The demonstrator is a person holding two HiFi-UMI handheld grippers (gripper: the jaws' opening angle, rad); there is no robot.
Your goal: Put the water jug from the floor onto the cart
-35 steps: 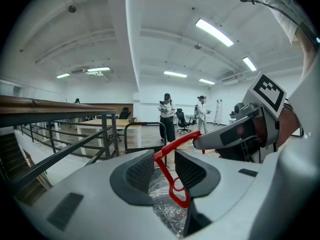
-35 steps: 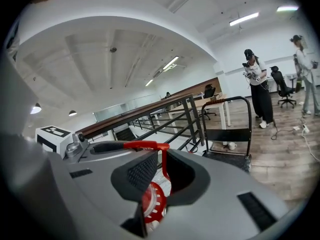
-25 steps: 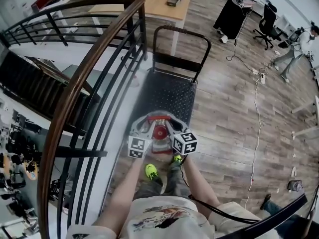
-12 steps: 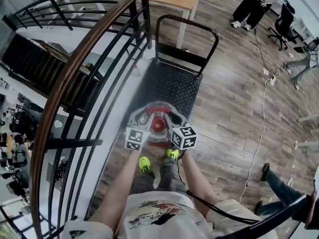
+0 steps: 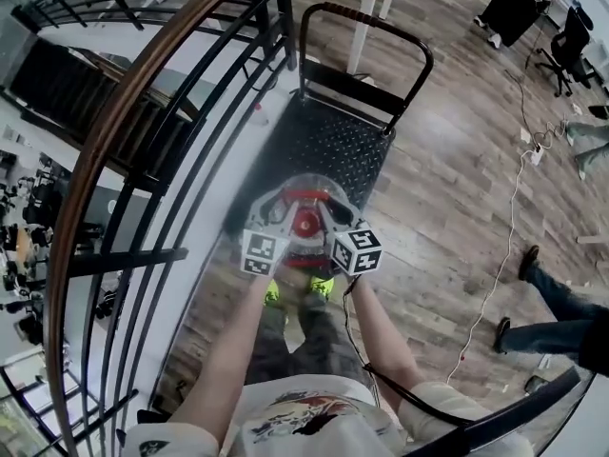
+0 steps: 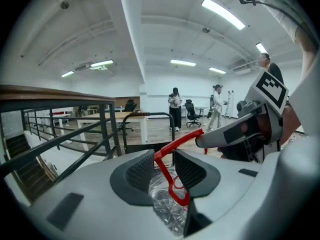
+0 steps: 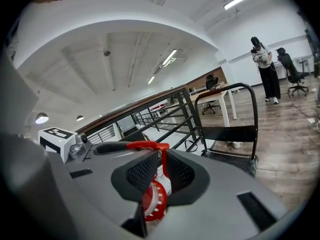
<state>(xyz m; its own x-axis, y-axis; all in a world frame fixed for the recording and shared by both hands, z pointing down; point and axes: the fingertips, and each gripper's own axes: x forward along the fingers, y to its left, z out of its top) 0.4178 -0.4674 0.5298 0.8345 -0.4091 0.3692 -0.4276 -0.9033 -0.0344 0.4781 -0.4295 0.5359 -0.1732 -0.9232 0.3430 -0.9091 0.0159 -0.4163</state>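
Observation:
The clear water jug (image 5: 285, 198) with a red cap (image 5: 304, 223) hangs over the near end of the black cart (image 5: 328, 146). Whether it touches the deck I cannot tell. Both grippers hold its thin red handle (image 6: 175, 143). My left gripper (image 6: 164, 165) is shut on the handle's left part, with the jug's clear shoulder (image 6: 165, 204) under the pads. From the other side my right gripper (image 7: 161, 170) is shut on the red handle (image 7: 148, 145), above the cap (image 7: 152, 204). In the head view the left gripper (image 5: 284, 227) and right gripper (image 5: 329, 225) sit side by side at the jug's neck.
A dark metal railing with a wooden handrail (image 5: 143, 112) runs close along the cart's left side, with a stairwell beyond. The cart's upright push handle (image 5: 366, 27) stands at its far end. A white cable (image 5: 504, 255) lies on the wood floor to the right. People stand farther off.
Both grippers have carried the jug forward and down, from the floor in front of the cart to over the cart's near end. The grip on the red handle is unchanged.

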